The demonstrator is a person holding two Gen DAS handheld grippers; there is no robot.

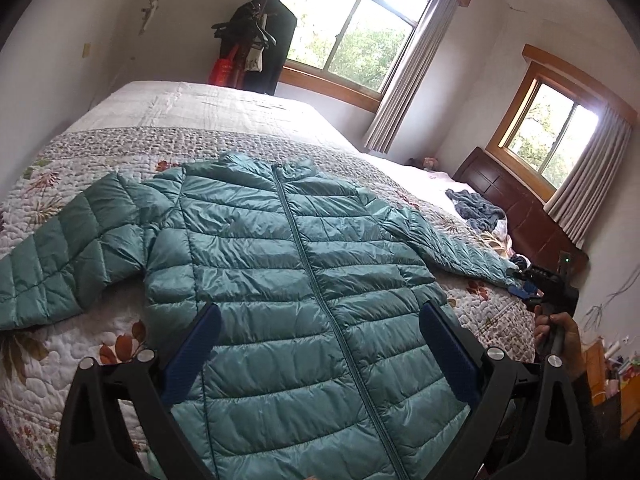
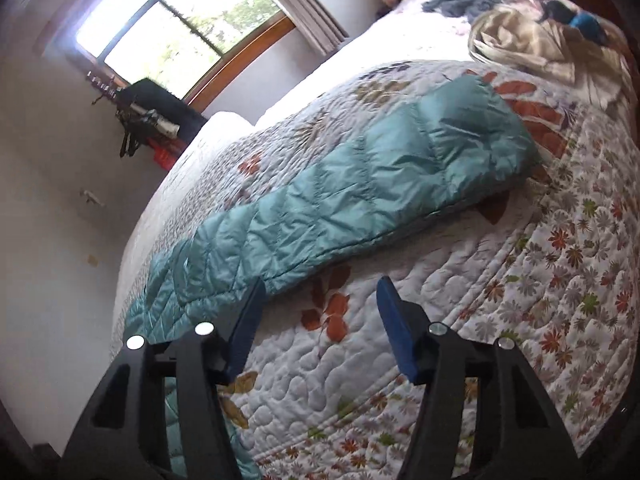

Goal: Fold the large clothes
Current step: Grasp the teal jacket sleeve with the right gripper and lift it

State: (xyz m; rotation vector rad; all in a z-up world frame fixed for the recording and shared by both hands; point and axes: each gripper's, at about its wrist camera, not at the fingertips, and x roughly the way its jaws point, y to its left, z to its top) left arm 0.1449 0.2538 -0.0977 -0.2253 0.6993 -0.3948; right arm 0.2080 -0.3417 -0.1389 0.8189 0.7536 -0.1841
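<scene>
I am finding no readable text, labels, brands or numbers in either wrist view; nothing ahead of my grippers is showing lettering.

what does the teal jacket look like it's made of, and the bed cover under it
Teal jacket: likely thin nylon or polyester shell, slightly glossy, stitched into puffy horizontal channels, so probably down or synthetic fill. Bed cover: looks like matte quilted cotton or a blend, white with printed leaves and flowers, pebble-pattern stitching raising soft bumps.
</scene>
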